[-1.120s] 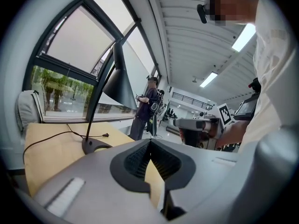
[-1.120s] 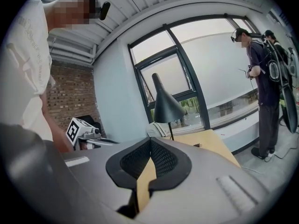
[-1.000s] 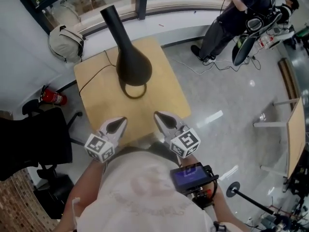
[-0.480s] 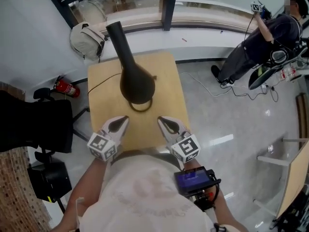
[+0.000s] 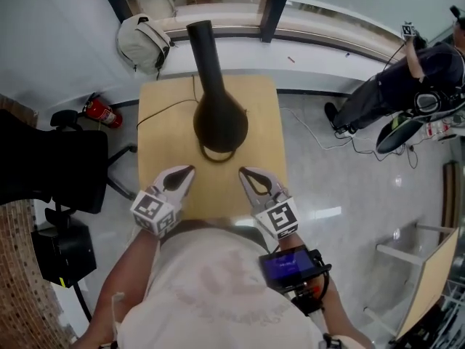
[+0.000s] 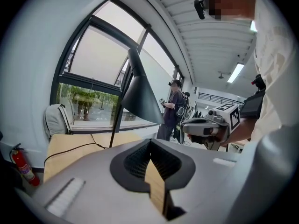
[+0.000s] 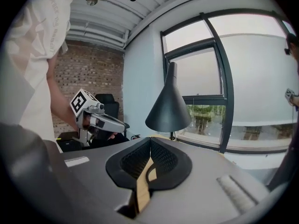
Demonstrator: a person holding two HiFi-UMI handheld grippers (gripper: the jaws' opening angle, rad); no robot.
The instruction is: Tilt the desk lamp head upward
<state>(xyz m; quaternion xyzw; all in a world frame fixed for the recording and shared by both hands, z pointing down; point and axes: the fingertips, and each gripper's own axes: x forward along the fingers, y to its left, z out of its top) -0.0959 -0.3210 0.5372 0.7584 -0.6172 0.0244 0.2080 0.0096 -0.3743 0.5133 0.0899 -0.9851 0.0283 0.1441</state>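
A black desk lamp stands on a small wooden table (image 5: 160, 133); its cone-shaped head (image 5: 219, 118) points down over a ring base (image 5: 220, 154). The same lamp head (image 6: 139, 96) shows in the left gripper view, and the lamp head (image 7: 168, 107) in the right gripper view. My left gripper (image 5: 186, 171) and right gripper (image 5: 245, 172) hover side by side over the table's near edge, short of the lamp and apart from it. Both are shut with nothing between the jaws, as the left gripper (image 6: 150, 146) and right gripper (image 7: 150, 144) show in their own views.
A thin black cable (image 5: 168, 107) runs across the tabletop. A white backpack (image 5: 144, 41) lies by the window wall, a red fire extinguisher (image 5: 99, 113) and a black chair (image 5: 47, 167) stand left, a black box (image 5: 65, 251) on the floor. A person (image 5: 407, 86) is at the right.
The head view has swung so the table and lamp now sit more centred and upright in frame. Both grippers keep their place at the near edge, still shut. The lamp head is unmoved.
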